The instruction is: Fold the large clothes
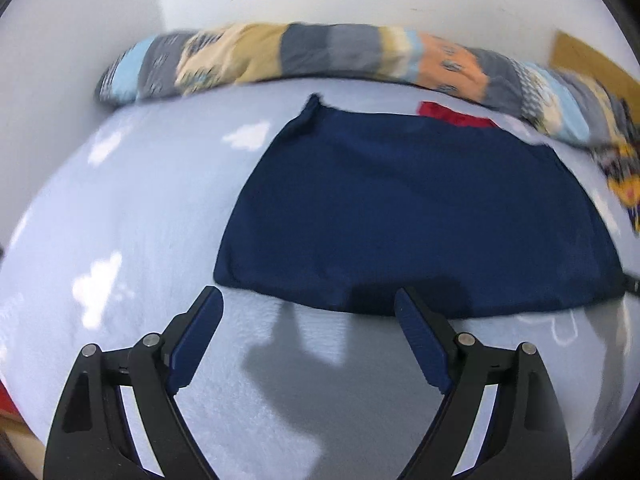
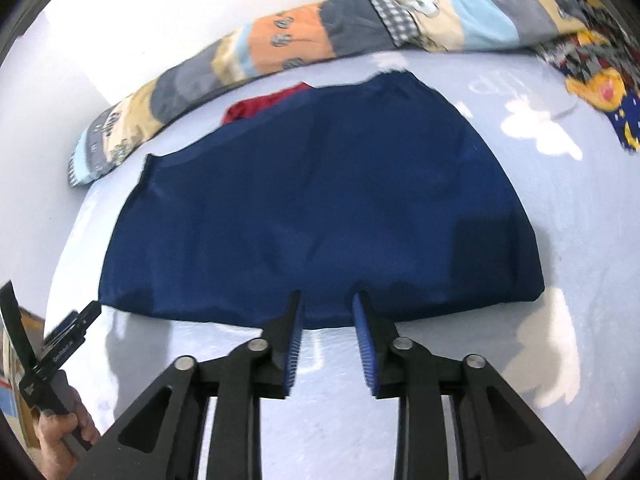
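Observation:
A navy blue garment (image 1: 416, 208) lies flat and folded on the pale blue bed sheet (image 1: 120, 208); it also shows in the right wrist view (image 2: 320, 216). My left gripper (image 1: 308, 300) is wide open and empty, hovering just before the garment's near edge. My right gripper (image 2: 327, 300) is partly open and empty, its fingertips at the garment's near edge. The left gripper also shows at the left edge of the right wrist view (image 2: 60, 344), held in a hand.
A rolled patchwork quilt (image 1: 320, 56) lies along the far side by the white wall; it also shows in the right wrist view (image 2: 360, 24). A red cloth (image 1: 452, 114) peeks out behind the garment. The sheet (image 2: 580, 240) lies bare on both sides.

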Demonstrator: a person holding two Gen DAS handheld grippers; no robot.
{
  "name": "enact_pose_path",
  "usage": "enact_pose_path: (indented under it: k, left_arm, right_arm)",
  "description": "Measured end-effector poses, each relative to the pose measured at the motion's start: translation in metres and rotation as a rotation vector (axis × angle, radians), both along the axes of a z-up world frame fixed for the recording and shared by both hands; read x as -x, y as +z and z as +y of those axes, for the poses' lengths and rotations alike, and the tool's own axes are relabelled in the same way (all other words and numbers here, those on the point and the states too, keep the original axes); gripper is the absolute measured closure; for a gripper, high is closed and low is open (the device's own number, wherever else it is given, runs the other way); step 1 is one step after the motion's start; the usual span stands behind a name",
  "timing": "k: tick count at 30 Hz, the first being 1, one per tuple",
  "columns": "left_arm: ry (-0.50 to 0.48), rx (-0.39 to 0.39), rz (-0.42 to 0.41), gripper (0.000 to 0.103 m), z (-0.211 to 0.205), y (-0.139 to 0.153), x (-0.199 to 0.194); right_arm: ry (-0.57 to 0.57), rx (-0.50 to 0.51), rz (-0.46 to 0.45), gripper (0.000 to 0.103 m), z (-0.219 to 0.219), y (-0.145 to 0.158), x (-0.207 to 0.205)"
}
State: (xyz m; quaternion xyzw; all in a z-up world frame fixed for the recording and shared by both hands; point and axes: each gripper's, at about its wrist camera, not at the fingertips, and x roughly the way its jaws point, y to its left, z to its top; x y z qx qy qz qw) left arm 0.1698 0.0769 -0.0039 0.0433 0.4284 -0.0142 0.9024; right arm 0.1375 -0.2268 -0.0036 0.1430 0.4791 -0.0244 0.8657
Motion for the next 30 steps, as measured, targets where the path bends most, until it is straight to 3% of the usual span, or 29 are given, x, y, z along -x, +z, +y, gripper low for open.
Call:
enact_pose_path:
  k: [5,8,16,30]
  left_arm:
    - [-0.115,-0.145,-0.039,0.014,-0.027,-0.001,0.009]
    - [-0.152,-0.180,-0.063,0.014,-0.037,0.003,0.014]
    - [-0.179,-0.196,-0.099,0.014,-0.052,0.005,0.008]
    - [-0.241,-0.232,-0.106,0.014,-0.076,-0.004,0.003]
  right_arm:
    - [-0.017,0.006,0.033,0.067,-0.003,-0.009,0.002]
    - [-0.030,0.019,0.033,0.067,-0.008,-0.009,0.002]
    - [-0.054,0.041,0.047,0.067,-0.021,-0.018,-0.009]
    - [0.022,0.063,0.067,0.067,-0.002,-0.033,-0.029]
